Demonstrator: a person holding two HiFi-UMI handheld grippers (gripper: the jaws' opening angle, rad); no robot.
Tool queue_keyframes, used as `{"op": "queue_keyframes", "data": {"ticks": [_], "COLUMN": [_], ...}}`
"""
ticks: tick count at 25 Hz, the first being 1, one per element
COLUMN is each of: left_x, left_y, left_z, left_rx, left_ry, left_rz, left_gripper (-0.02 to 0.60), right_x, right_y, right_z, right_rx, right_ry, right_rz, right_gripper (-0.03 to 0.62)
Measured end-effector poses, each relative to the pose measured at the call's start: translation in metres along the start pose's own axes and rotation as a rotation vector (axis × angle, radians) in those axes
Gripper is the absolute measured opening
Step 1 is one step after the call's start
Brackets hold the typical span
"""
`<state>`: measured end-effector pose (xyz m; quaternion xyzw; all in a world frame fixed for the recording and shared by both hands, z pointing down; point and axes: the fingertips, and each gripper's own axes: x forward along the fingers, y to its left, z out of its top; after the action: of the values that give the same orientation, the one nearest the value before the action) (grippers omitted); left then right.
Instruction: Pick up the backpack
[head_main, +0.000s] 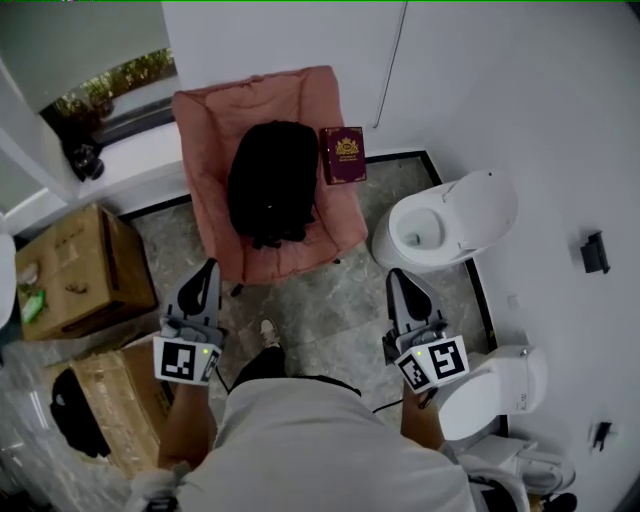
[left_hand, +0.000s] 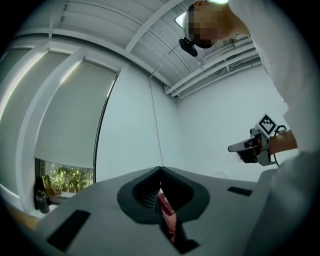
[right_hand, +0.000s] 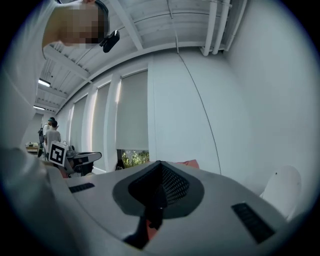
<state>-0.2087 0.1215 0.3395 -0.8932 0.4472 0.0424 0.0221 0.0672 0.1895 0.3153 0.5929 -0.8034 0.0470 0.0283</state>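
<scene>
Backpack (head_main: 272, 182) lies mid-seat on chair (head_main: 215, 120). Left gripper (head_main: 207, 268) and right gripper (head_main: 398, 278), both clenched empty, flank it from short of the front edge, likely lining up a reach.

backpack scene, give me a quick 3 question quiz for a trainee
1. True or false: the black backpack lies on the pink chair.
2. In the head view, what stands on the chair just right of the backpack? A) a maroon book B) a water bottle C) a laptop
3. Short answer: does the left gripper or the right gripper touch the backpack yet?

Key: 1 true. 2 A. 3 no; both are short of the chair, jaws shut and empty.
</scene>
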Motion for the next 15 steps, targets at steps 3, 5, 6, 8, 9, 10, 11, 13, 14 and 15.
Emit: {"op": "queue_keyframes", "data": {"ticks": [3, 5, 6, 8, 9, 10, 11, 13, 14, 15], "left_x": [0.034, 0.057, 0.069, 0.088, 0.096, 0.103, 0.109, 0.122, 0.128, 0.134], "left_y": [0.028, 0.039, 0.043, 0.047, 0.047, 0.045, 0.044, 0.042, 0.042, 0.043], "left_z": [-0.008, -0.012, -0.014, -0.018, -0.019, -0.021, -0.023, -0.027, -0.028, -0.028], "left_rx": [-0.02, -0.041, -0.052, -0.058, -0.056, -0.055, -0.056, -0.06, -0.057, -0.05], "left_ry": [-0.002, 0.012, 0.021, 0.034, 0.039, 0.045, 0.053, 0.071, 0.079, 0.083], "left_rz": [-0.022, -0.04, -0.05, -0.069, -0.08, -0.09, -0.099, -0.107, -0.106, -0.101], "left_gripper": [0.017, 0.017, 0.017, 0.017, 0.017, 0.017, 0.017, 0.017, 0.017, 0.017], "right_x": [0.036, 0.053, 0.06, 0.069, 0.073, 0.076, 0.08, 0.091, 0.097, 0.106], "right_y": [-0.008, -0.015, -0.021, -0.034, -0.042, -0.049, -0.058, -0.074, -0.081, -0.087], "right_z": [0.014, 0.019, 0.021, 0.024, 0.025, 0.025, 0.023, 0.02, 0.019, 0.019], "right_rx": [-0.012, -0.021, -0.024, -0.021, -0.016, -0.008, 0.002, 0.026, 0.035, 0.041], "right_ry": [-0.007, -0.005, -0.005, -0.008, -0.011, -0.013, -0.013, -0.012, -0.015, -0.022], "right_rz": [-0.026, -0.047, -0.059, -0.088, -0.101, -0.112, -0.122, -0.132, -0.128, -0.116], "right_gripper": [0.02, 0.02, 0.02, 0.02, 0.02, 0.02, 0.02, 0.02, 0.02, 0.02]}}
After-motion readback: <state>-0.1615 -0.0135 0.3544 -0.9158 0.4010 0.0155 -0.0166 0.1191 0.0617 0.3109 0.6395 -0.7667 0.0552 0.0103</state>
